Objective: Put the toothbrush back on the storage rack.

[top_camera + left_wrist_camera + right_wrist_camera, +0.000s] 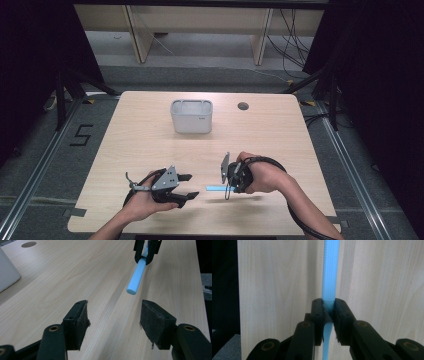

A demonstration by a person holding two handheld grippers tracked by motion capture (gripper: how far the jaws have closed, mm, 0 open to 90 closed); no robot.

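A light blue ribbed stick (215, 188) is held level just above the wooden table (145, 145), near the front edge. My right gripper (227, 186) is shut on it; in the right gripper view the jaws (328, 305) pinch the stick (330, 270), which runs straight ahead. My left gripper (191, 186) stands open a short way to the left, facing the stick's free end. In the left gripper view its open jaws (115, 307) hold nothing, and the stick (136, 277) points toward them from the right gripper (146, 251).
A white rectangular bin (191, 116) stands at the table's back middle, its corner (6, 272) at the left gripper view's left edge. A round cable hole (243, 106) lies right of it. Dark floor and stands surround the table.
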